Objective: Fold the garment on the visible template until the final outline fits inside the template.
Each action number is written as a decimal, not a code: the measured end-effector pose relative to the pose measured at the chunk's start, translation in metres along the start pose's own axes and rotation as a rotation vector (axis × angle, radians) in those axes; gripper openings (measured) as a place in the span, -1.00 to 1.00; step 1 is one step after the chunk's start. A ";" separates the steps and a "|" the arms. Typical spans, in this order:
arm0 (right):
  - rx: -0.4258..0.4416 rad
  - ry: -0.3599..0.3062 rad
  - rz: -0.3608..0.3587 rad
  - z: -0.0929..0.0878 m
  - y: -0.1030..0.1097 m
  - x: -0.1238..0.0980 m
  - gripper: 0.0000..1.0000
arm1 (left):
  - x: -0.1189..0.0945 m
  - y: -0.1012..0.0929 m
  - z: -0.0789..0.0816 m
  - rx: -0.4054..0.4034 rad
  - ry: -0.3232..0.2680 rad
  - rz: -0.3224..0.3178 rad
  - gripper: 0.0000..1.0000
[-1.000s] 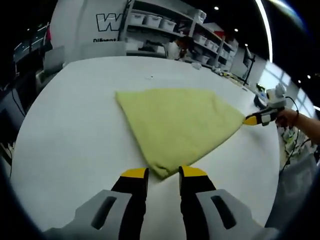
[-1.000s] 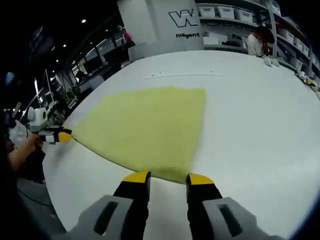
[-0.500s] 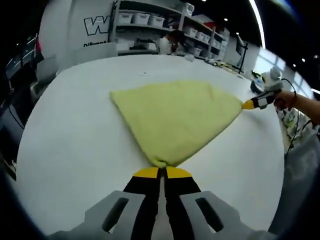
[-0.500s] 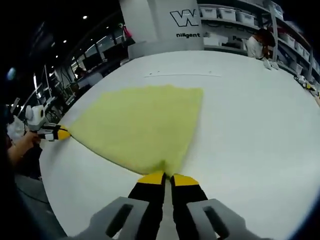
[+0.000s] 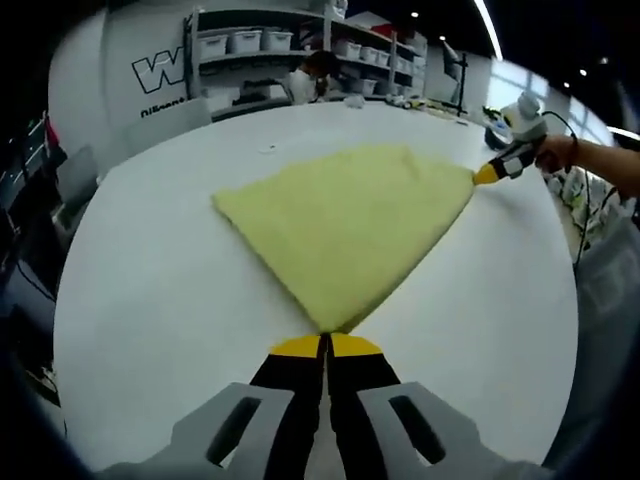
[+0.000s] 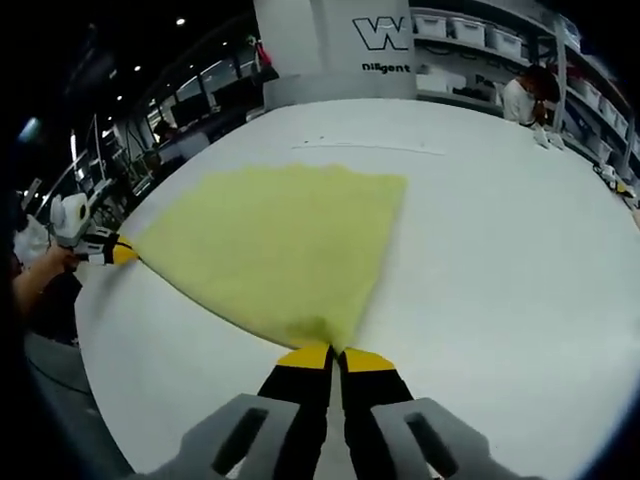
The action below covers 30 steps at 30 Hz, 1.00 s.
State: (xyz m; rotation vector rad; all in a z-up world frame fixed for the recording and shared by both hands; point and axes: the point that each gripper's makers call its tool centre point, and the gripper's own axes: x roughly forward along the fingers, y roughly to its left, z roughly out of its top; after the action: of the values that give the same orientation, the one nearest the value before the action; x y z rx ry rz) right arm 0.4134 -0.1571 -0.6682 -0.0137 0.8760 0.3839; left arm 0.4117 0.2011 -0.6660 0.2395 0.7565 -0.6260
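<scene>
A yellow-green cloth lies flat on the round white table, spread like a fan. My left gripper is shut on the cloth's near corner. At the cloth's far right corner my right gripper pinches the fabric, held by a person's hand. In the right gripper view the same cloth stretches away from my right gripper, which is shut on its near corner. The left gripper grips the far left corner there. A faint line marks the table beyond the cloth.
Shelves with white bins stand behind the table, with a person beside them. A white panel with a logo rises at the back. Small items sit at the table's far edge. Bare table lies right of the cloth.
One second ago both grippers stood open at the cloth's corners. Each has since shut on its corner, and the cloth now lies pulled taut between them.
</scene>
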 end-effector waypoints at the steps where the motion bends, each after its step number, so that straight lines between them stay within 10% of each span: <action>1: 0.017 0.023 -0.013 -0.003 -0.002 -0.001 -1.00 | -0.001 0.003 -0.003 -0.021 0.019 0.011 -0.96; 8: 0.135 0.014 0.007 -0.001 -0.001 -0.009 -0.42 | -0.016 0.010 0.024 -0.235 -0.124 0.019 -0.34; 14: 0.112 -0.060 0.022 0.019 0.001 -0.008 -0.51 | -0.010 0.011 0.041 -0.275 -0.154 0.040 -0.22; 30: 0.157 -0.039 0.007 0.019 0.000 0.009 -0.95 | 0.015 0.001 0.027 -0.303 -0.072 0.057 -0.73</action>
State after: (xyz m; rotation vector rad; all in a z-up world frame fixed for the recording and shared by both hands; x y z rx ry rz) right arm 0.4329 -0.1504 -0.6629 0.1414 0.8661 0.3194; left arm 0.4358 0.1841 -0.6574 -0.0392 0.7622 -0.4568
